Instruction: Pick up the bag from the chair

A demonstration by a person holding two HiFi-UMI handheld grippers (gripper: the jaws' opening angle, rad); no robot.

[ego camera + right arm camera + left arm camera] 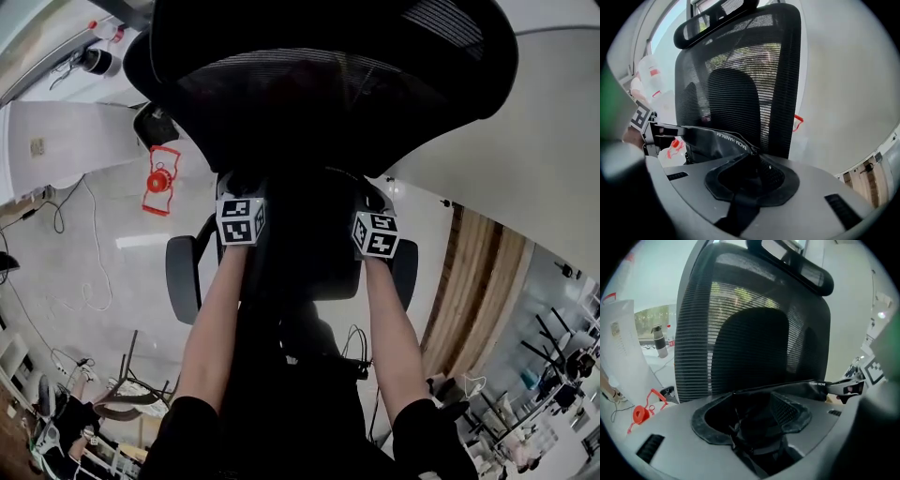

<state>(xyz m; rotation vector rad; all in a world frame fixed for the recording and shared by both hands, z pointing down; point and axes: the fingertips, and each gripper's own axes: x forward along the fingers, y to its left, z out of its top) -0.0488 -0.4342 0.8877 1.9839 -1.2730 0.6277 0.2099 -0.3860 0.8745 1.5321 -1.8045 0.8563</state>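
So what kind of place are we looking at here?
Probably an office or lab workspace. A mesh-backed chair of the office kind fills the view, and loose cables trail across the pale floor beside it.

the tall black mesh backrest of the office chair point(328, 84) closes off everything straight ahead, close behind the black fabric bag point(305, 239). the padded black left armrest point(181, 278) and right armrest point(406, 272) hem the seat in. the left gripper point(661, 133) and right gripper point(841, 387), each clamped on the bag's top edge, sit between them. open floor lies to the left, save a red tool point(159, 180) and a white panel point(66, 141). a pale wall point(525, 159) stands to the right.
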